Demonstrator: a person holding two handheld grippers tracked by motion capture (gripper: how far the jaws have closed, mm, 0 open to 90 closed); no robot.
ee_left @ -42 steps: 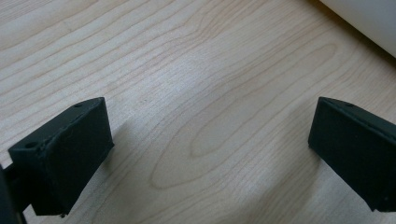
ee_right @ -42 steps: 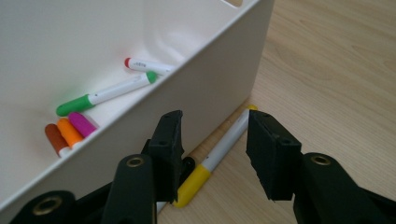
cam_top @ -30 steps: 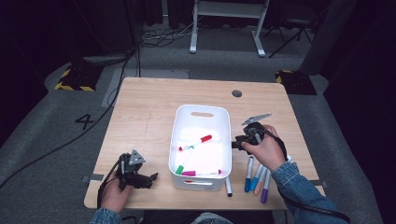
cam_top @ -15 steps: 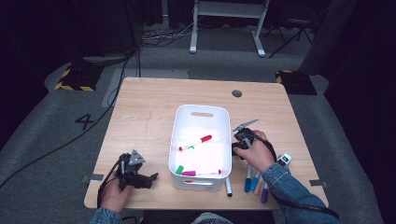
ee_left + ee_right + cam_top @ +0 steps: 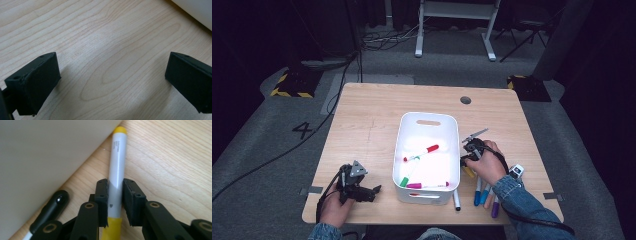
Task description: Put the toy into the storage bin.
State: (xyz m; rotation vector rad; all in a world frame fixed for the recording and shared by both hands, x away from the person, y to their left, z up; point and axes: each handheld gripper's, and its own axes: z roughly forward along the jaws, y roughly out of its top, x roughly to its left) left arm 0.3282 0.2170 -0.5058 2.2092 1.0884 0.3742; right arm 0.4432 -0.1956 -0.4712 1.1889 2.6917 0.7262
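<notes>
As my right tool [image 5: 115, 202] pinches the light, rigid, slippery yellow-capped white plastic marker [image 5: 116, 170] mid-barrel, left tool [image 5: 110, 82] idles spread.

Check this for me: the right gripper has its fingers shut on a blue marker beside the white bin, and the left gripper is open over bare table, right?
Not quite. The marker is yellow, not blue, as the right gripper view shows. The rest holds: the right gripper has its fingers shut on it beside the white bin, and the left gripper is open over bare table.
</notes>
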